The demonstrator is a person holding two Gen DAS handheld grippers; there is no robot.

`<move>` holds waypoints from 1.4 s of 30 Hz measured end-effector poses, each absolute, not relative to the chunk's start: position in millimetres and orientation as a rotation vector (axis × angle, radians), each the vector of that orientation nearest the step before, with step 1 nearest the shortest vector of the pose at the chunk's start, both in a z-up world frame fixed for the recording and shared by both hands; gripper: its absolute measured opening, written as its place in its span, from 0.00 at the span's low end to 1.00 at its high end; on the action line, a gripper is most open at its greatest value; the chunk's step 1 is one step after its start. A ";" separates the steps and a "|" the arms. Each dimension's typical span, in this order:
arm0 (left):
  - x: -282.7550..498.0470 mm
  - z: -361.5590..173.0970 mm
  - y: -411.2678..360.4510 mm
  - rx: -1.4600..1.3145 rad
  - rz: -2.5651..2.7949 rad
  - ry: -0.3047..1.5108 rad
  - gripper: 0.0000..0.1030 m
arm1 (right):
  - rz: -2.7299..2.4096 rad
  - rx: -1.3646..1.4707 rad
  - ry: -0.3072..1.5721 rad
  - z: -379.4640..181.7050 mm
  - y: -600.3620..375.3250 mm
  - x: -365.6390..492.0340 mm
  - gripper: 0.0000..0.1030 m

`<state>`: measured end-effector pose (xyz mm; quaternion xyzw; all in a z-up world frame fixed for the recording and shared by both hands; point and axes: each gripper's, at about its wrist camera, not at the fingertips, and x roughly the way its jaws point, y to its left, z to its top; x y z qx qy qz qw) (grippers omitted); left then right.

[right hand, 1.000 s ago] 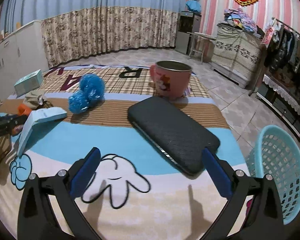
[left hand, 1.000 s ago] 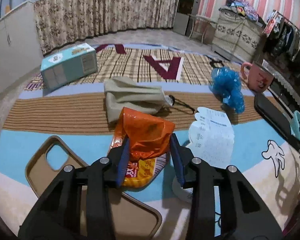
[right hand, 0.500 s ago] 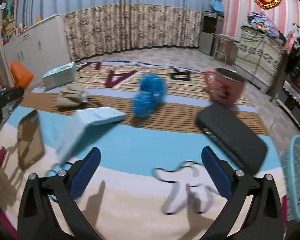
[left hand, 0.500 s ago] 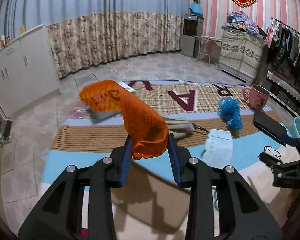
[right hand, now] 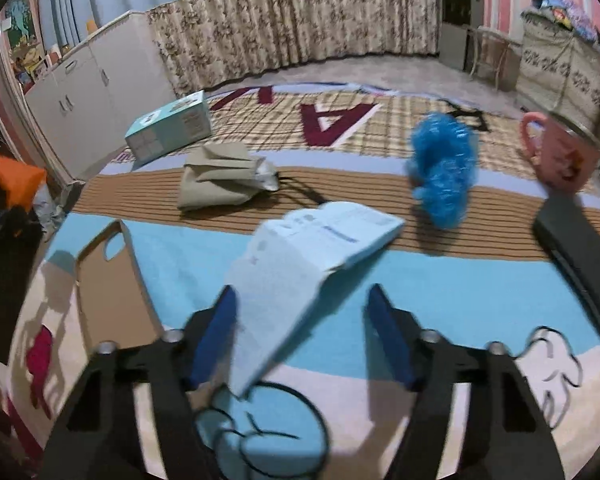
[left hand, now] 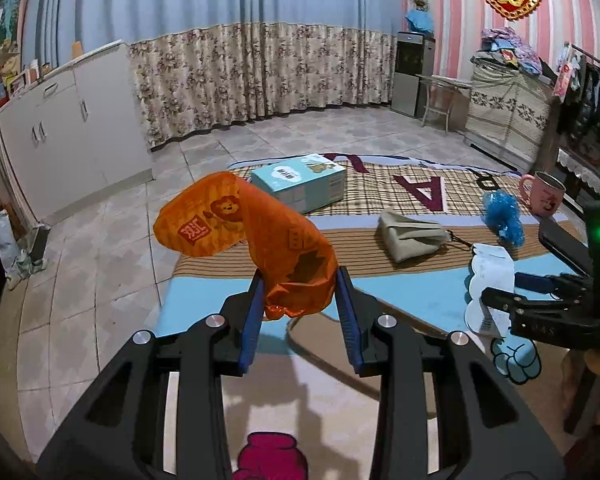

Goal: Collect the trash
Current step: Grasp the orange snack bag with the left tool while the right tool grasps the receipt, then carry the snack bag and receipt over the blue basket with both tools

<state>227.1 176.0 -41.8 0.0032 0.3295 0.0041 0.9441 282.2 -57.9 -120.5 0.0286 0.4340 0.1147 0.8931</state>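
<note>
Crinkled orange foil wrapper (left hand: 260,240) in left gripper (left hand: 300,312)

A teal box (left hand: 298,183), beige pouch (left hand: 410,233) and pink mug (left hand: 543,199) rest on the rug (left hand: 384,190).

Room lit dim and cool from overhead; colours bluish. Fisheye bends curtain (left hand: 260,72) and walls, corners black. Left view sharp. Right view motion-blurred: paper sheet (right hand: 300,256) and mug (right hand: 560,156) smeared. Soft shadows on rug (left hand: 400,292).
</note>
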 end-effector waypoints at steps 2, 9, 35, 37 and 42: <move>227.5 -40.8 178.9 -0.008 0.013 0.672 0.32 | 0.267 0.075 0.904 -119.5 -54.3 284.3 0.37; 226.5 -30.6 167.4 -0.007 0.013 0.661 0.32 | 0.308 0.110 0.848 -103.2 -69.1 273.2 0.16; 224.5 -12.5 -50.4 0.082 -0.319 0.622 0.32 | 0.014 0.269 0.688 -53.5 -314.7 184.2 0.06; 223.0 -10.6 -67.6 0.091 -0.344 0.618 0.32 | -0.008 0.270 0.674 -48.6 -327.9 180.1 0.06; 222.1 -4.4 -106.4 0.113 -0.399 0.608 0.32 | -0.056 0.278 0.634 -35.2 -364.2 168.3 0.06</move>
